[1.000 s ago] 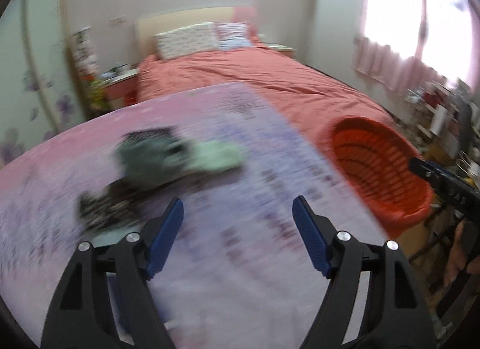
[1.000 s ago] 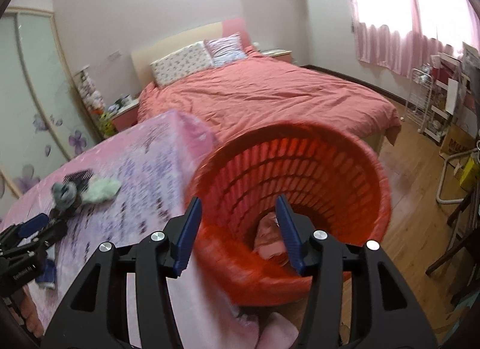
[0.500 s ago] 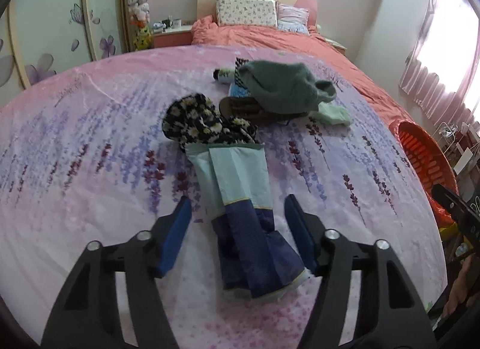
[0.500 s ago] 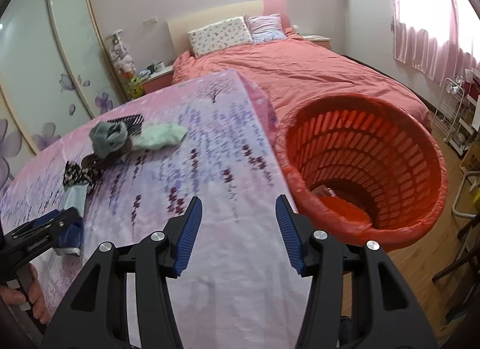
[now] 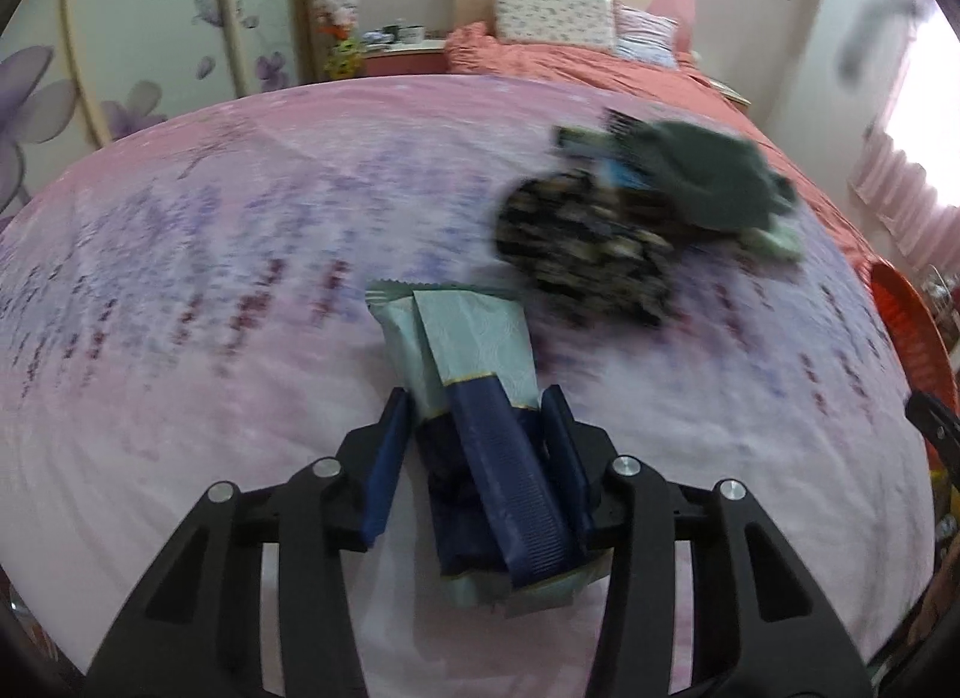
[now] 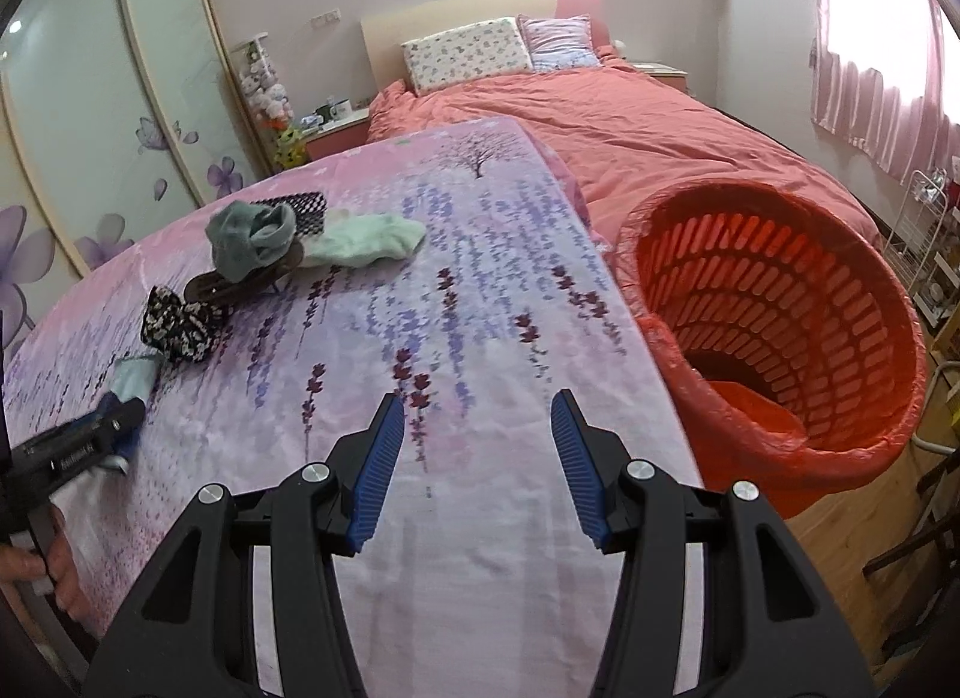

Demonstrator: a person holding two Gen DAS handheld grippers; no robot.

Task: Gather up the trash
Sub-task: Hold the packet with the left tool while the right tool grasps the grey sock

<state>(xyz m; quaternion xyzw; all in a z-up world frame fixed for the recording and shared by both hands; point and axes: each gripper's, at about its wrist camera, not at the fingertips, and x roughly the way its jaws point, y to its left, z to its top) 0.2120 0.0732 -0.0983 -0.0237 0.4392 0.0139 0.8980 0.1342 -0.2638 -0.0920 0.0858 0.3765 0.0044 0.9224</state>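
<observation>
My left gripper [image 5: 480, 446] sits over the near end of the wrapper [image 5: 474, 374] on the table [image 6: 480, 290], jaws closing around it. Beyond it lies a pile of cloths [image 6: 252, 254] — the basket [image 6: 780, 302] stands off the table's right edge, the bed [image 6: 630, 116] behind.

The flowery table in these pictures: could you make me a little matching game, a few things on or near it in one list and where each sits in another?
Things:
1. blue and pale green wrapper
2. red basket
3. grey-green sock
4. right gripper

Places:
A. beside the table's right edge
B. over bare tablecloth, nothing between the jaws
C. between the closing jaws of the left gripper
D. in the far heap on the table, by the mint cloth

Pairs: 1-C, 2-A, 3-D, 4-B
</observation>
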